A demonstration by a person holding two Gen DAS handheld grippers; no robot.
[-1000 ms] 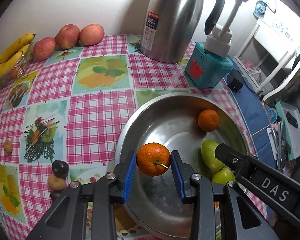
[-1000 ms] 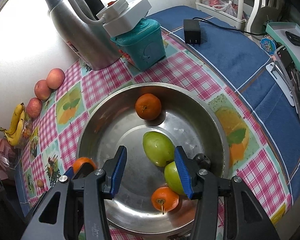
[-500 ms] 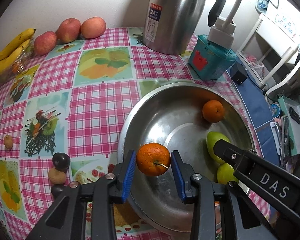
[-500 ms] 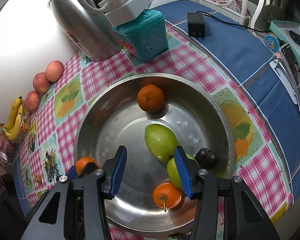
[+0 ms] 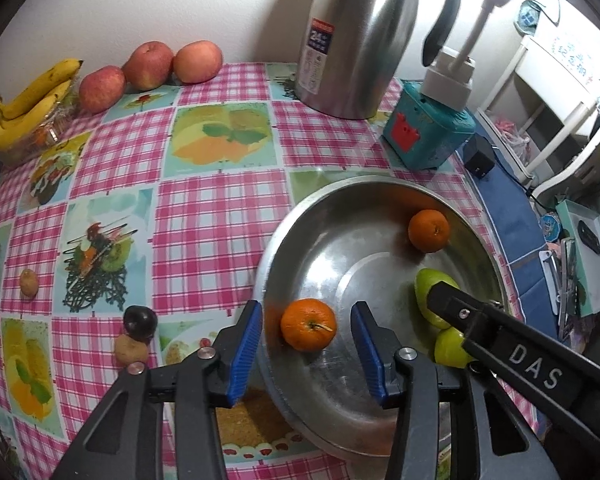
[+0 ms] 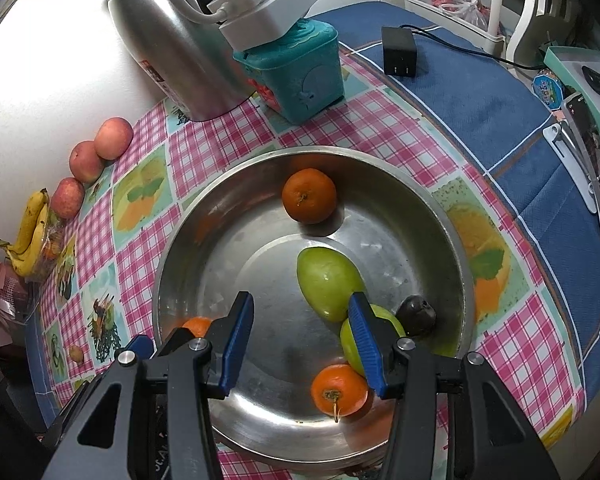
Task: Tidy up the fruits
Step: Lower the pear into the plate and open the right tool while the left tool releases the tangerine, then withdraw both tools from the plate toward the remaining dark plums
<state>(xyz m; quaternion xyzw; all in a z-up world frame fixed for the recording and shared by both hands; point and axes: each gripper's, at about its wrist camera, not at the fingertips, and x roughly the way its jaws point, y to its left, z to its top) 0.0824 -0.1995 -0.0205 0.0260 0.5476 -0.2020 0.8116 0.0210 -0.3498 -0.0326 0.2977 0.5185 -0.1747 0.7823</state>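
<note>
A steel bowl (image 5: 300, 224) (image 6: 435, 208) holds several fruits: an orange (image 5: 428, 231) (image 6: 309, 196) at the far side, two green fruits (image 6: 328, 282) (image 5: 433, 294), a dark fruit (image 6: 416, 315) and a second orange (image 6: 337, 390). My left gripper (image 5: 307, 350) is open. An orange (image 5: 307, 324) (image 6: 196, 325) sits free between its blue pads, on the bowl's near left wall. My right gripper (image 6: 301, 344) is open and empty above the bowl.
Three apples (image 5: 148, 66) and bananas (image 5: 32, 98) lie at the back left. A dark fruit (image 5: 140, 320) and small brown ones (image 5: 130, 352) (image 5: 28, 282) lie left of the bowl. A steel kettle (image 5: 355, 32) and teal box (image 5: 425, 136) stand behind it.
My left gripper has opened and let go of the orange, which now rests inside the bowl. The right gripper stayed open over the bowl.
</note>
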